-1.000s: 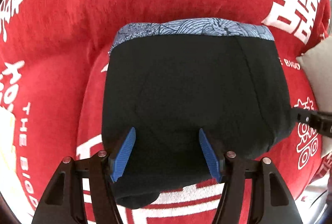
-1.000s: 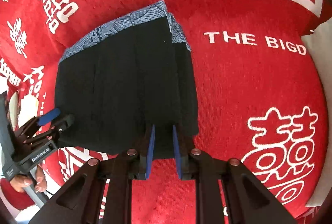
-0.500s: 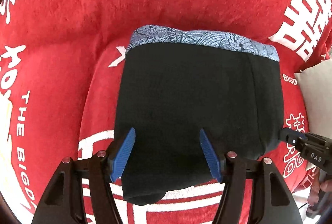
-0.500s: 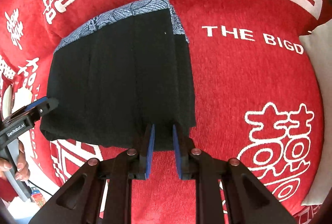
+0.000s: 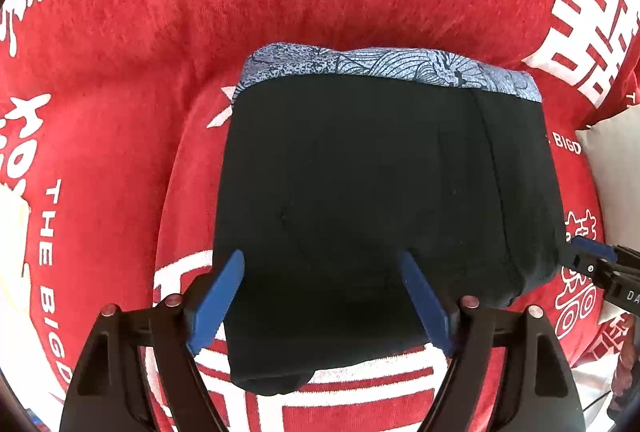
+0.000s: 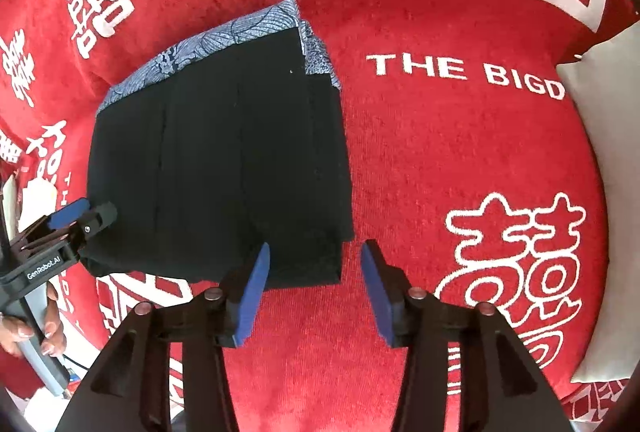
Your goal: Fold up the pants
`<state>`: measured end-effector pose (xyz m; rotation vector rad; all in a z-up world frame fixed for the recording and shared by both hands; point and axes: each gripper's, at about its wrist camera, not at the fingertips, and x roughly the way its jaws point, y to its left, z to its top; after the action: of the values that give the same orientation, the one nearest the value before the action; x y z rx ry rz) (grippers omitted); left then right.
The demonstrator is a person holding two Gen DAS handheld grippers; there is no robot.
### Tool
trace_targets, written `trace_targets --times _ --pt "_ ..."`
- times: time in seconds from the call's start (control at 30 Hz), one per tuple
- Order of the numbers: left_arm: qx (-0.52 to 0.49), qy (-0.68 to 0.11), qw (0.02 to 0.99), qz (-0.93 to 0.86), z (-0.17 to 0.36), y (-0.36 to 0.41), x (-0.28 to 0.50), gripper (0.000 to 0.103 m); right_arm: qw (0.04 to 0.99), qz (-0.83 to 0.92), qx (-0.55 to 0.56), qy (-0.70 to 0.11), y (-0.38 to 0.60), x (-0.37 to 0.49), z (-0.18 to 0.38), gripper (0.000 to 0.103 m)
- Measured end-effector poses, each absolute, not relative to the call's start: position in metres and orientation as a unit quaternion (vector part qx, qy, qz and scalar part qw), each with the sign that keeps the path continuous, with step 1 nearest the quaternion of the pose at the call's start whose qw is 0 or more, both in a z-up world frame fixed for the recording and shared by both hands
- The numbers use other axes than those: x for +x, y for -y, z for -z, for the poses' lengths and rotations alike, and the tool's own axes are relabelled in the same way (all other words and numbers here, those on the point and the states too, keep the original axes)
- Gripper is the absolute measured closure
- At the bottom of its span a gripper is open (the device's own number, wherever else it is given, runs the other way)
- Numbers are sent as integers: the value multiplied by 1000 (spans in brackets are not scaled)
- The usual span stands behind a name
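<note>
Both tools have just been opening up vs a sec ago: right tool [image 6: 314, 262] went from nearly pinched together to well apart, and left tool [image 5: 322, 274] spread a bit wider too. Neither has really shifted otherwise, and the pants haven't moved.

Count: 1 pair of pants [image 5: 384, 199], 2 tools, 1 red blanket [image 5: 120, 51] w/ white lettering under it all, plus a white cushion [image 6: 608, 159] off at the right edge.

Pants are black, folded into a compact, roughly square bundle lying flat on the blanket. Blue patterned waistband [image 5: 384, 65] is on the far edge, pointing away from both tools; folded end is nearest them. So the length runs near-to-far, tho the bundle is about as wide as long now.

Left tool hangs over the near-left part of the bundle, black fabric showing between its blue pads [image 5: 218, 298], but they're apart, not pressing on it. Right tool is over the near-right corner: left pad over the hem, right pad over bare blanket just beside the pants. Apart too, nothing clamped.

A hand [image 6: 28, 328] w/ painted nails shows holding the left tool's handle in the right wrist view.
</note>
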<state>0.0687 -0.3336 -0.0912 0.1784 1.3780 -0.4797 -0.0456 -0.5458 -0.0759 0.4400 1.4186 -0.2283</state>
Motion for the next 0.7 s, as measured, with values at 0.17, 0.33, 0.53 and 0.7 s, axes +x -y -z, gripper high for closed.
trace_targets --times 0.17,0.33,0.53,0.7 --pt "77 -629 745 209 87 330 75 21 733 106 206 -639 549 -40 70 48" --pt "80 -630 745 205 88 327 82 21 734 105 209 -638 554 -32 68 44" --pt "60 -636 736 222 87 318 96 21 732 93 221 -637 560 -29 71 40" --pt "27 -655 709 262 96 312 120 21 736 37 277 -616 580 -23 76 29"
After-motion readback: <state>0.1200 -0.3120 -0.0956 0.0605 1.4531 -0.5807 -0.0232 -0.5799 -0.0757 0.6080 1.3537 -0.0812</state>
